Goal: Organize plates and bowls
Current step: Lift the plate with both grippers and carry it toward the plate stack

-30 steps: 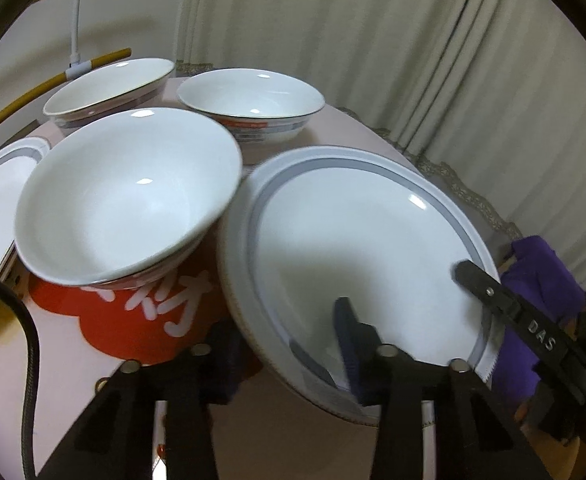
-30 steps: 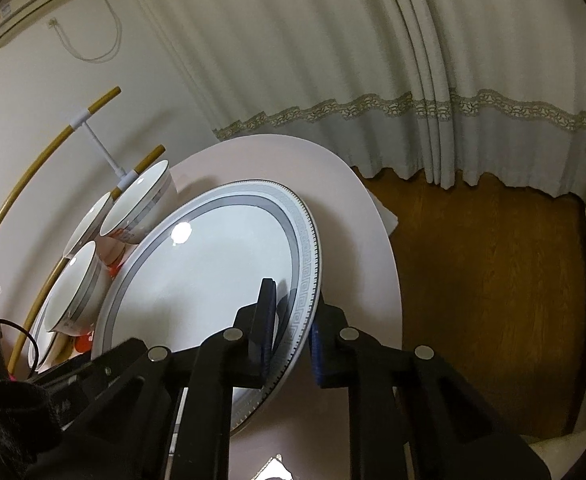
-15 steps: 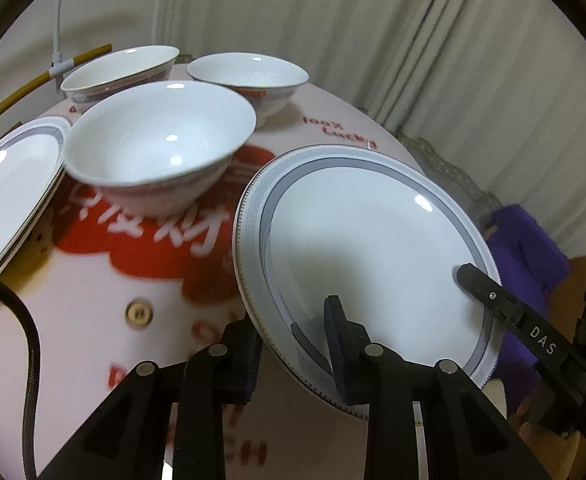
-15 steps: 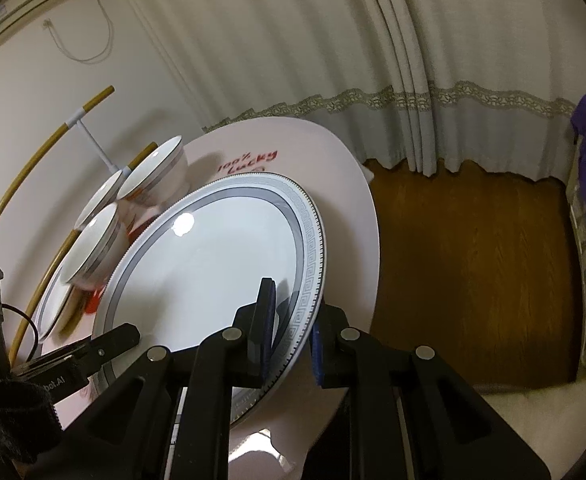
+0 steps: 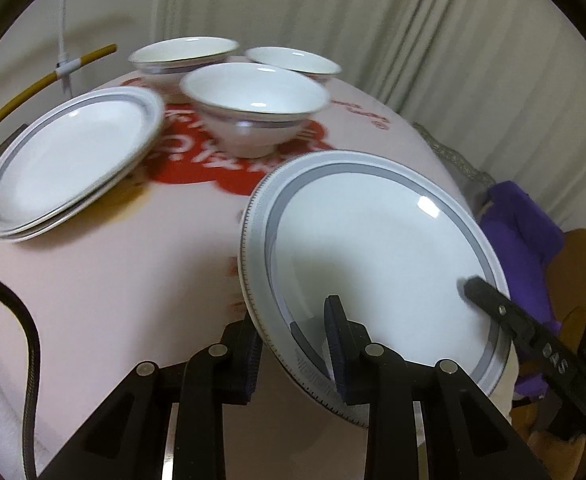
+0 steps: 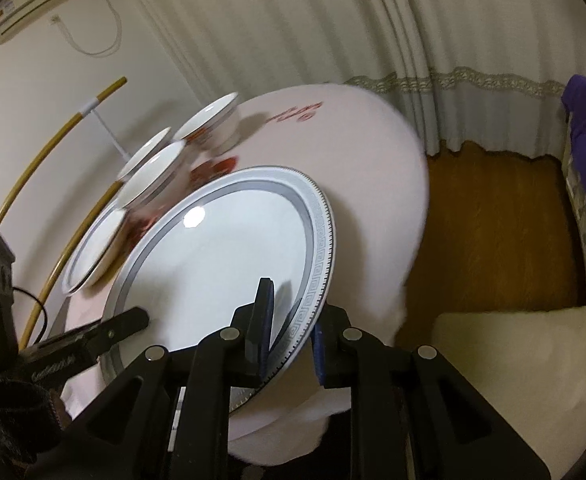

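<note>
Curtains behind; plate (image 5: 377,248) rim hides one finger of each jaws.

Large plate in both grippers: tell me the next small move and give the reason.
Probably carry the large plate across toward the stacked plates at the table's far left, keeping it level. The left gripper and right gripper each pinch its rim, it appears to hang clear of the tablecloth, and that stack looks like its match, while the three bowls sit apart.
</note>
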### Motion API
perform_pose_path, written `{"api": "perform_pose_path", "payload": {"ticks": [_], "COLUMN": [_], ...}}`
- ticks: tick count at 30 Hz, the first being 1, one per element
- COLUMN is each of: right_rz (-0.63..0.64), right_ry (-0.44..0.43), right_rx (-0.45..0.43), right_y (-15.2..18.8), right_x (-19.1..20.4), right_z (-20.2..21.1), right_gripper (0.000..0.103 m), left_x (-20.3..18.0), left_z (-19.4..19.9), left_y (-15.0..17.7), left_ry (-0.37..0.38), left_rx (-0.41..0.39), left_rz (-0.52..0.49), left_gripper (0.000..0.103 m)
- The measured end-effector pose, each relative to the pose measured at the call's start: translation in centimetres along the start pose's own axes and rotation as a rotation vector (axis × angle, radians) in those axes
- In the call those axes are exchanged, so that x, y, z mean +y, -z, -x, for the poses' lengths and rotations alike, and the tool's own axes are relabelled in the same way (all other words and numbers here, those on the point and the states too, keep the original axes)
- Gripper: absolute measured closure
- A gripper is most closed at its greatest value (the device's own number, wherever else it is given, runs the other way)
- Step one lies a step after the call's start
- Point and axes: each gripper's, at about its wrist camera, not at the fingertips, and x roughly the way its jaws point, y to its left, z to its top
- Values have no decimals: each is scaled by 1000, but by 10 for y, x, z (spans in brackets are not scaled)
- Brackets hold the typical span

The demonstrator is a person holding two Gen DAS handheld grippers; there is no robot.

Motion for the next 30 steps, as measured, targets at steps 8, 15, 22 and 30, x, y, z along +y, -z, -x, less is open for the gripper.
{"api": "perform_pose_path", "payload": {"ticks": [8,15,22,30], "right_rz": [-10,-36,-36,-27], "right_ry": [-15,1,-9,-21], "right_rx": [0,-15,-21,-28], "right_y": [17,8,-3,-2], "right_x": [31,23,18,18], "right_z": [-9,-11,-22,-25], "right_gripper": [84,83,86,89], "left_x": [32,38,37,37], "left_z": [20,20,9,-1], "left_y": [5,2,-6,-11], "left_ry": [3,38,37,38], "left_rx": [-15,-24,-38,-65], "left_rz": [33,30,16,-12], "left_gripper": [78,78,77,79]}}
